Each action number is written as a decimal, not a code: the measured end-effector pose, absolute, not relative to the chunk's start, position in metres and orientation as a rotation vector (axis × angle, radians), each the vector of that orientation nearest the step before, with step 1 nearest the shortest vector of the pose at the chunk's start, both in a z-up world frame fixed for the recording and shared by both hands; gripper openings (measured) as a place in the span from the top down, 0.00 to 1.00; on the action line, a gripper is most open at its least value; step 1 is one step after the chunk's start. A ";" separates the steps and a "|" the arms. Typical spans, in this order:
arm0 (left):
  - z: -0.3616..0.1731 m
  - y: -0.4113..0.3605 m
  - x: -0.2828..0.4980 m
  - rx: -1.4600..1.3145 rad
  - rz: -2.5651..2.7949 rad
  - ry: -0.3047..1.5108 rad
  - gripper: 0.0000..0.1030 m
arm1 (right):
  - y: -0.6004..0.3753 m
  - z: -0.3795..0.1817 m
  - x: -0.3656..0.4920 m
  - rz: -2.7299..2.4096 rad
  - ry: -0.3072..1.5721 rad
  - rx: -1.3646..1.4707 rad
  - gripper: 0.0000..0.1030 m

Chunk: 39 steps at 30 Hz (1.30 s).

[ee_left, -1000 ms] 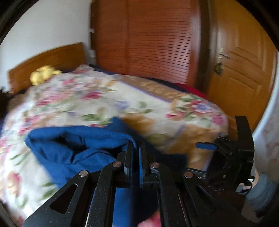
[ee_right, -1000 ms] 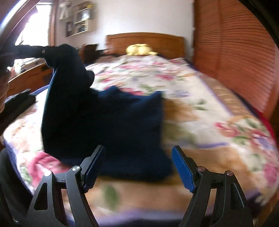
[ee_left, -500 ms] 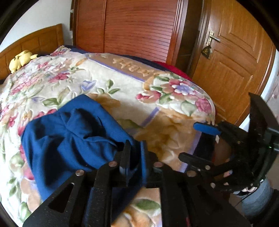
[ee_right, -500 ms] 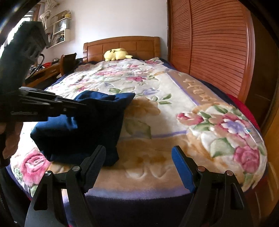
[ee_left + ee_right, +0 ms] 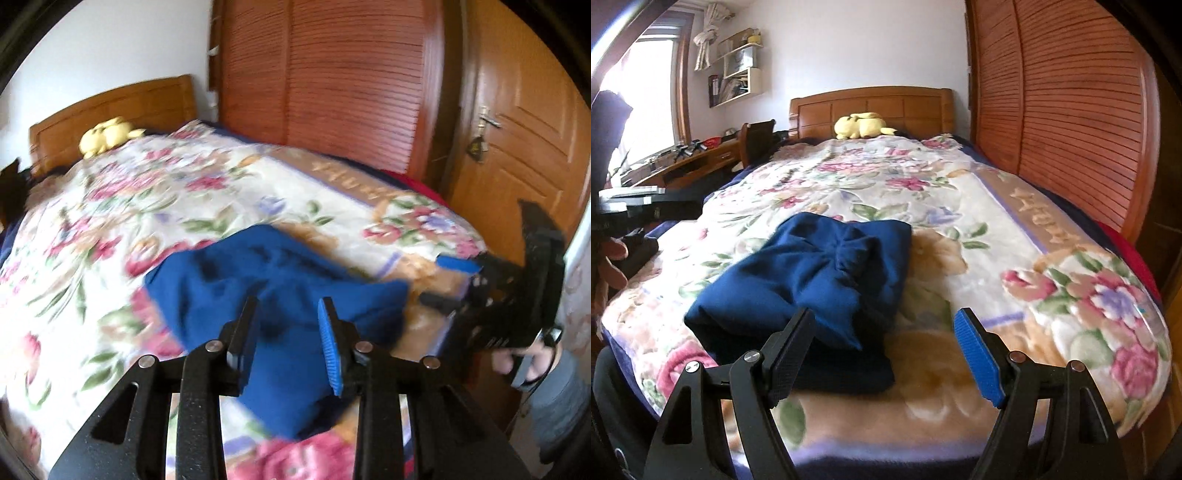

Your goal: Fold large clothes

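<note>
One dark blue garment (image 5: 812, 280) folded in a rumpled bundle on floral blanket (image 5: 960, 206), left jaws opening, right jaws wide, both empty

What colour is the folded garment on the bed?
Dark blue, plain with no pattern; the folded garment shows best in the right wrist view.

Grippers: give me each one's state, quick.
Left gripper: jaws opening, blue garment below them, not pinched.
Right gripper: open, holding nothing.

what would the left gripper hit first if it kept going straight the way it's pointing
Most likely the folded blue garment: it lies directly ahead of the left gripper, whose jaws are opening with nothing clamped between them. Depth is hard to judge through the blur.
</note>
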<state>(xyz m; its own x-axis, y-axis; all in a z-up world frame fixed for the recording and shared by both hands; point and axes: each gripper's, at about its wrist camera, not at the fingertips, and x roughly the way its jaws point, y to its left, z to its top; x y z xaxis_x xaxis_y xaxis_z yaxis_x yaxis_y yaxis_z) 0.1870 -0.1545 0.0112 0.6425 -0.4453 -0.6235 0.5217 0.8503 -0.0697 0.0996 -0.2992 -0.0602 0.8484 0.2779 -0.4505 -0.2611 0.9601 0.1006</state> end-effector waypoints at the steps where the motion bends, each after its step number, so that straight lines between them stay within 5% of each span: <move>1: 0.006 -0.147 0.189 0.112 -0.538 0.688 0.68 | -0.295 -0.059 0.105 0.300 0.480 0.037 0.23; 9: -0.030 -0.097 0.207 0.084 -0.424 0.744 0.68 | -0.267 -0.070 0.155 0.365 0.553 0.002 0.24; 15: -0.047 -0.085 0.216 0.071 -0.406 0.767 0.68 | -0.267 -0.081 0.169 0.349 0.607 -0.024 0.41; 19: -0.055 -0.084 0.225 0.068 -0.404 0.780 0.68 | -0.267 -0.083 0.173 0.392 0.634 -0.024 0.75; 22: -0.061 -0.086 0.235 0.069 -0.404 0.790 0.68 | -0.266 -0.079 0.168 0.406 0.606 -0.052 0.86; 39: -0.102 -0.106 0.350 0.102 -0.324 0.892 0.68 | -0.291 -0.089 0.166 0.370 0.594 0.030 0.87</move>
<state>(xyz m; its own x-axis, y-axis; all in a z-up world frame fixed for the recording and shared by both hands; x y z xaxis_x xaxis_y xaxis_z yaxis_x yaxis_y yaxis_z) 0.3499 -0.1056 -0.1018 0.5827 -0.2351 -0.7780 0.3194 0.9465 -0.0467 0.1661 -0.2910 -0.0894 0.7648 0.3492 -0.5414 -0.3322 0.9338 0.1330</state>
